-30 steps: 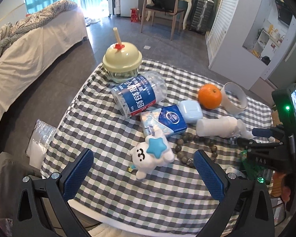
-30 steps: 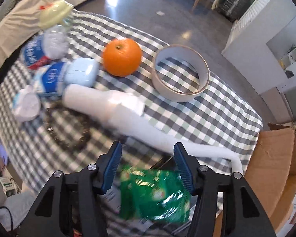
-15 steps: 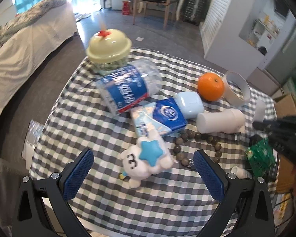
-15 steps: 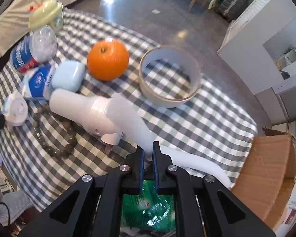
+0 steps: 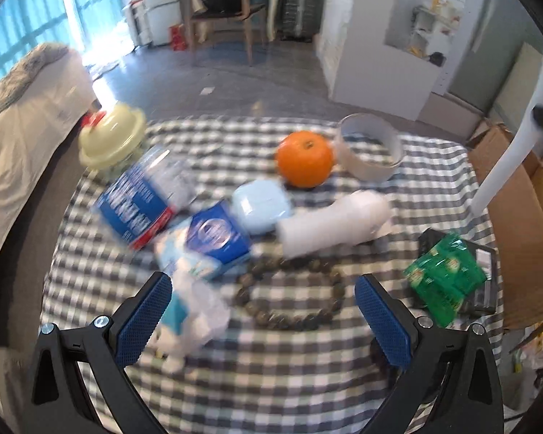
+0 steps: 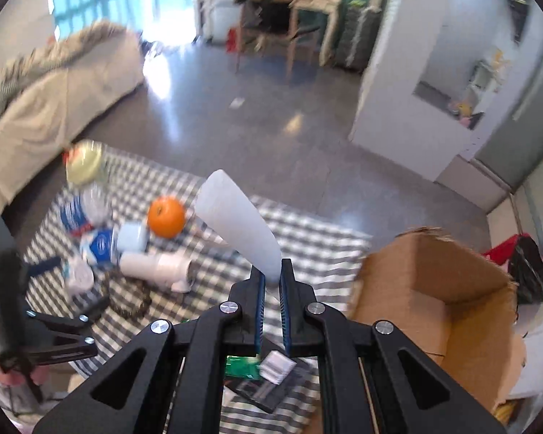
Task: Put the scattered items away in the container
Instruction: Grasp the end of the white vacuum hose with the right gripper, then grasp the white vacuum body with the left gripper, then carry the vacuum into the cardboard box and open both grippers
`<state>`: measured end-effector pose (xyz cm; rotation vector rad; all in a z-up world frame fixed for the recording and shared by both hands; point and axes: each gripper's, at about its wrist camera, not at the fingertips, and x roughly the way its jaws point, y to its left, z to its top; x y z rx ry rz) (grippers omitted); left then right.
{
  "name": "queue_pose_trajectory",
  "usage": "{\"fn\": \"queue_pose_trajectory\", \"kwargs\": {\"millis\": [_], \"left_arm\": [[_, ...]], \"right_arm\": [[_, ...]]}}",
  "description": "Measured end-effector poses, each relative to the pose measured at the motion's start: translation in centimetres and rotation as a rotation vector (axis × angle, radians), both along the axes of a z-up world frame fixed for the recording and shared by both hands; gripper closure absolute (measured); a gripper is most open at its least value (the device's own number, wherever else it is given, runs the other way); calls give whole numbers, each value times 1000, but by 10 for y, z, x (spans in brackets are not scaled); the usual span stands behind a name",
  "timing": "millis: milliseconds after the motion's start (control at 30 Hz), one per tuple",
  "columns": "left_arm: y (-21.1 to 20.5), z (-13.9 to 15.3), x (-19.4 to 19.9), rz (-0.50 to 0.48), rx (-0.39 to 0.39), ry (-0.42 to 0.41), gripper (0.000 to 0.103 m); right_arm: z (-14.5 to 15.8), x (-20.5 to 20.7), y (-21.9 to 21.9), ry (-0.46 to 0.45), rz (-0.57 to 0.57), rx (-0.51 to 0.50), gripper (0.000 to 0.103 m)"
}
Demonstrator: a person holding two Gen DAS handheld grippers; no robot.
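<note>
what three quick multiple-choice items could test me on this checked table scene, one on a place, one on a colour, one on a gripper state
1. Where does the brown cardboard box stand?
A. on the bed
B. beside the checked table's edge, on the right gripper's side
C. under the wooden chair

2. What colour is the crinkly snack packet?
A. green
B. red
C. yellow

3. How is the right gripper?
A. open over the orange
B. open and empty
C. shut on the long white shoehorn

Answers:
1 B, the box's open top sits just past the cloth's edge in the right wrist view.
2 A, the packet shows bright green near the box-side edge.
3 C, the blue pads pinch the shoehorn's narrow end, its wide end raised above the table.
</note>
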<state>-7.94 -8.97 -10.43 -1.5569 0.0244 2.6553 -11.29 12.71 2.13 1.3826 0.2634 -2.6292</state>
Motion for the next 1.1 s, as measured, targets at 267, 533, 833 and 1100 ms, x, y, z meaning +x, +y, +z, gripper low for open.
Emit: {"fn": "queue_pose_trajectory", "kwargs": {"millis": [267,533,833,1100], "left_arm": [[43,-14,-29,-243,-34,45,0],[64,-52,-53,-406,-33,33,1],[76,-47,-41,-534,-9,17,34],[82,-21,-30,-543,14,12,35]], "right_arm": [[53,26,46,151,-98,-54,96],[65,31,71,173,-139,-64,96],[55,29,83,150,-165,-88,96],[68,45,97,188,-182,-113,96]]}}
